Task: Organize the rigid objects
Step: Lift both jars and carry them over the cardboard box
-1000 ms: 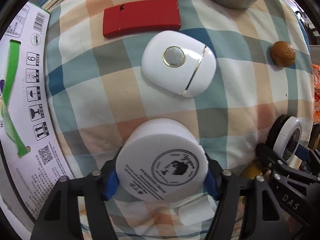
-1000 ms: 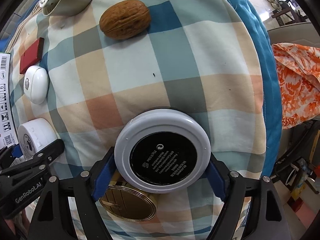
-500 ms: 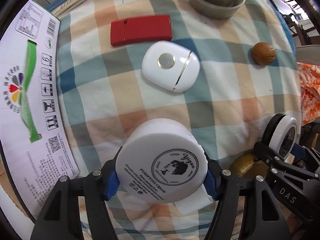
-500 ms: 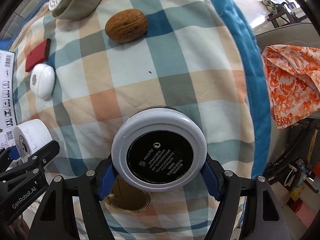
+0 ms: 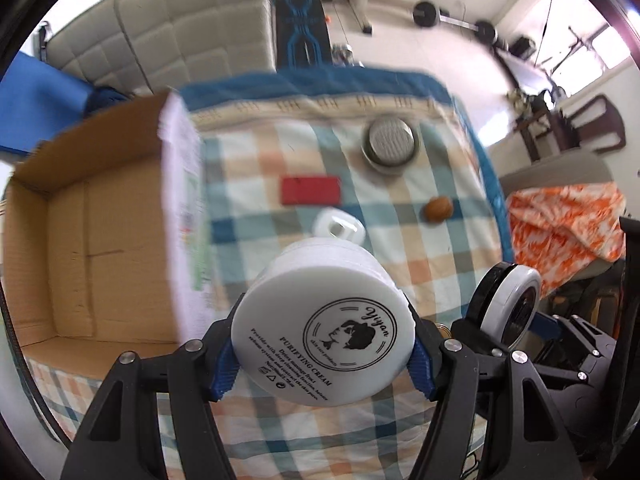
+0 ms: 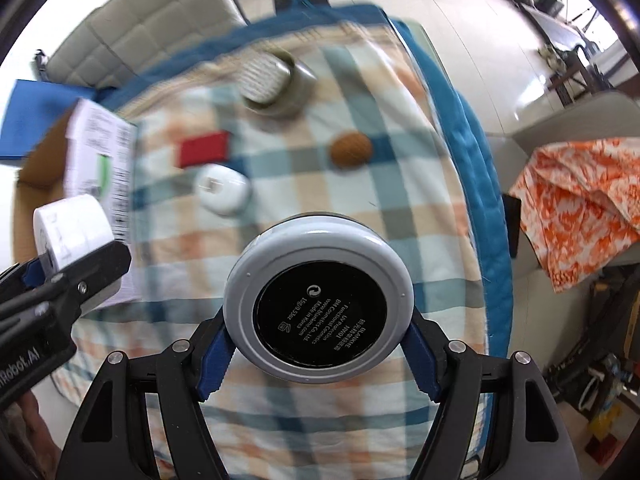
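Note:
My left gripper [image 5: 322, 360] is shut on a white cream jar [image 5: 324, 332] with a black printed lid, held well above the checked cloth [image 5: 280, 160]. In the right wrist view the same jar [image 6: 72, 232] shows at the left edge. My right gripper [image 6: 316, 356] is shut on a round grey compact [image 6: 318, 308] with a black label, also held in the air; the left wrist view shows this compact [image 5: 508, 304] edge-on. On the cloth lie a red flat case [image 5: 311, 190], a white oval case [image 5: 338, 230], a walnut [image 5: 439, 209] and a metal tin [image 5: 390, 146].
An open cardboard box [image 5: 100, 248] stands at the left edge of the cloth, its printed flap [image 5: 182, 184] upright. An orange patterned cloth [image 5: 568, 220] lies on a seat to the right. A sofa and gym gear stand beyond the table.
Both grippers have risen high off the cloth with the jar and the compact still in them. The objects on the cloth look smaller, and the open box and the room have come into view.

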The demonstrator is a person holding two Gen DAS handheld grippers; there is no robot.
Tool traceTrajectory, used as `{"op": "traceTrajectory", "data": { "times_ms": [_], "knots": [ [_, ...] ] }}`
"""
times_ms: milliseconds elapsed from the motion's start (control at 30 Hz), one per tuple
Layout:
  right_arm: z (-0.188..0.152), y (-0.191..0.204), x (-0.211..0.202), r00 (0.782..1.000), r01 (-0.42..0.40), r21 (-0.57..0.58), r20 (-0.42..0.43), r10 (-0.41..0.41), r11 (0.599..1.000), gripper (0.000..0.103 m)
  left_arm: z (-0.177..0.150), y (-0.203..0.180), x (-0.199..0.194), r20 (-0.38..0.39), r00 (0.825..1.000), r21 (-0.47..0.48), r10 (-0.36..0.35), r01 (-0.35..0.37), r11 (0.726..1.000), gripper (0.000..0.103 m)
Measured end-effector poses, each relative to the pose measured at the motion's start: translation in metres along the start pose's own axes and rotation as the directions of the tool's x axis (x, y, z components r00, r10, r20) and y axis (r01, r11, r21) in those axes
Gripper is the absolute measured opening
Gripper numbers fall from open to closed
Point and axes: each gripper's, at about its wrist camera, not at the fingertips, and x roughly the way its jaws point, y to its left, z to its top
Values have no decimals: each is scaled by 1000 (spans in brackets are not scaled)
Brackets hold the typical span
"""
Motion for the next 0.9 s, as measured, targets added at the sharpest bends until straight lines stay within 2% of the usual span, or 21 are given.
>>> {"op": "traceTrajectory", "data": {
  "times_ms": [67, 133, 233, 267, 300, 333, 367, 400, 433, 467, 533, 600, 667, 900],
  "knots": [
    [-1, 28, -21, 999, -26, -24, 33, 27, 999, 76, 14, 31, -26, 29, 1000, -16, -2, 3, 1000, 65],
    [1, 54, -35, 998, -42, -56, 54, 45, 998, 76, 8, 58, -55, 63, 998, -32, 7, -5, 999, 65],
    [3, 97, -55, 994, -48, -101, 93, 58, 994, 76, -2, 101, -74, 99, 995, -44, 35, -30, 999, 65],
    [5, 111, -59, 993, -50, -106, 104, 61, 993, 76, 26, 113, -78, 101, 994, -48, 41, -37, 998, 65],
    [6, 126, -62, 992, -51, -116, 112, 64, 992, 76, 11, 129, -87, 110, 992, -55, 54, -48, 997, 65],
    [7, 139, -63, 991, -47, -126, 117, 62, 991, 76, 44, 150, -68, 111, 992, -61, 59, -52, 997, 65],
    [9, 150, -64, 990, -48, -125, 123, 63, 991, 76, 69, 156, -62, 111, 992, -66, 64, -57, 996, 65],
    [10, 163, -63, 990, -49, -131, 124, 66, 990, 76, 59, 169, -67, 116, 990, -70, 76, -68, 995, 65],
    [12, 178, -62, 990, -50, -138, 122, 67, 989, 76, 91, 165, -55, 116, 990, -72, 83, -75, 995, 65],
    [13, 192, -60, 990, -52, -139, 122, 70, 989, 76, 89, 174, -57, 117, 989, -77, 91, -82, 994, 65],
    [15, 212, -55, 991, -49, -147, 117, 67, 988, 76, 127, 193, -49, 111, 990, -83, 91, -82, 993, 65],
    [18, 232, -46, 992, -53, -152, 106, 70, 987, 76, 132, 209, -45, 105, 990, -88, 97, -87, 992, 65],
    [22, 249, -37, 993, -54, -157, 97, 70, 986, 76, 153, 227, -40, 98, 991, -94, 91, -82, 992, 65],
    [42, 284, 4, 996, -49, -165, 66, 61, 985, 76, 181, 273, -14, 59, 997, -98, 55, -49, 994, 65]
  ]
}}
